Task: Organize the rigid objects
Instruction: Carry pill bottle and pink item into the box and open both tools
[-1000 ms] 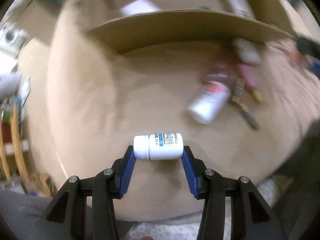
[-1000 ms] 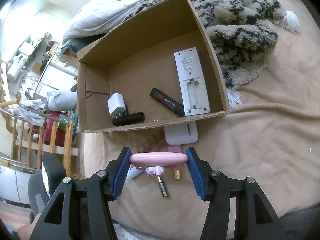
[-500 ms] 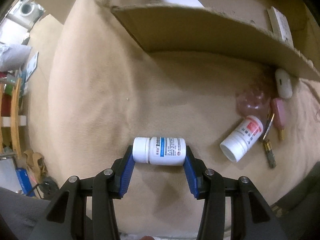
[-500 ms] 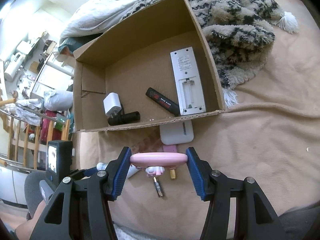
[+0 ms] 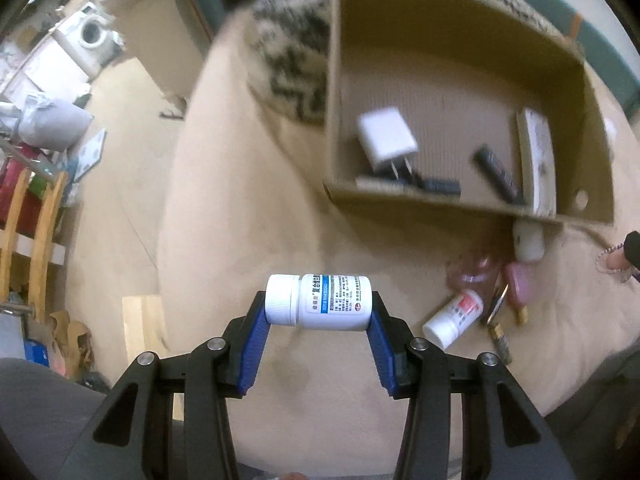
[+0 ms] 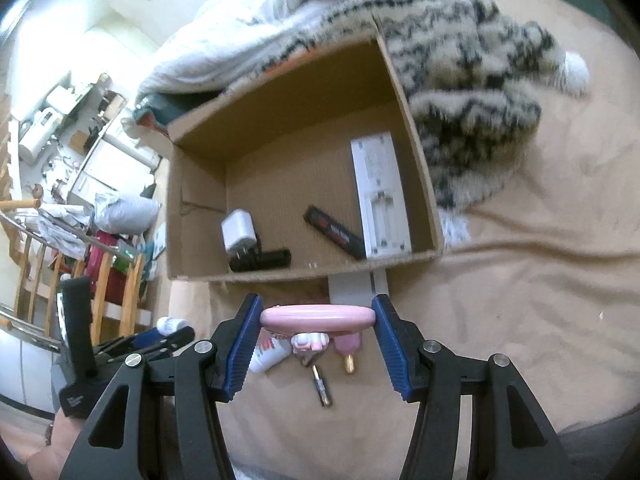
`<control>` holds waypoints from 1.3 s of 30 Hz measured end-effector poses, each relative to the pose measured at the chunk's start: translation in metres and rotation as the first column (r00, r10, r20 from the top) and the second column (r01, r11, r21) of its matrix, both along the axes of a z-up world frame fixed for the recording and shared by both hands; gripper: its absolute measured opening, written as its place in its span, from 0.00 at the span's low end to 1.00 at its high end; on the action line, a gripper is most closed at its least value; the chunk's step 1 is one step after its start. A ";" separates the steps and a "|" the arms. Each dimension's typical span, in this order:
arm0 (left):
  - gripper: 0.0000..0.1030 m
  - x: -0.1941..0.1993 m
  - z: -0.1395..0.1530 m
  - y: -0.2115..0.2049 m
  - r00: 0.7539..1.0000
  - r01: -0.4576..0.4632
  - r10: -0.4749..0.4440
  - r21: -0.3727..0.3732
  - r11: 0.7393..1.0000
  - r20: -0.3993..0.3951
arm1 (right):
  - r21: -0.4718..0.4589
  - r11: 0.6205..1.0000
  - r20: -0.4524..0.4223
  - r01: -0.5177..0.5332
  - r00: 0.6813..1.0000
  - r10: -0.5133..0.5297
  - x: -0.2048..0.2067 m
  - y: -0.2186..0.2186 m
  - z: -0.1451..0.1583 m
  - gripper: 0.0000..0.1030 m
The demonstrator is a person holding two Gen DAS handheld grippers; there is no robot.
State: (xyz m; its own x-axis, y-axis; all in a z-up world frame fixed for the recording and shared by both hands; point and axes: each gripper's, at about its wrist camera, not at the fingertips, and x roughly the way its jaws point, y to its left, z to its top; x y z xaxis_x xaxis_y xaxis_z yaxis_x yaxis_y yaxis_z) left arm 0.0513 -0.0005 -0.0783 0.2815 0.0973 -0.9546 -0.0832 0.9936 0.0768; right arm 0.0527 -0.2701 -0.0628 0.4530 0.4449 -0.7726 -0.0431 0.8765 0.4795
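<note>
Left wrist: left gripper (image 5: 319,312) clamps bottle (image 5: 319,301); right gripper (image 6: 318,318) clamps pink disc (image 6: 318,317). Box (image 6: 304,276) holds four items; several remain on bed (image 6: 520,300).

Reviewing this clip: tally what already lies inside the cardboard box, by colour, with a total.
White: 2, the charger plug and the remote lying with its battery bay open.
Black: 2, the short cylinder beside the plug and the slim stick with a red label.
Total: 4 inside the cardboard box.
</note>
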 end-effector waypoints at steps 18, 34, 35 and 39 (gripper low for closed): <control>0.42 0.057 0.105 0.006 0.940 0.010 -0.013 0.009 1.000 0.342 | -0.048 0.999 0.244 0.001 0.970 0.011 0.037 0.005 0.053 0.58; 0.42 0.100 0.030 -0.035 0.940 0.112 -0.125 0.058 0.992 0.317 | -0.138 0.985 0.061 -0.099 0.992 0.108 0.085 0.049 -0.010 0.58; 0.41 0.099 0.029 -0.041 0.929 0.139 -0.160 0.086 0.987 0.333 | -0.144 0.984 0.041 -0.105 0.993 0.112 0.086 0.051 -0.015 0.58; 0.40 0.098 0.029 -0.053 0.914 0.199 -0.205 0.054 0.978 0.351 | -0.175 0.977 -0.006 -0.121 0.993 0.122 0.085 0.054 -0.029 0.58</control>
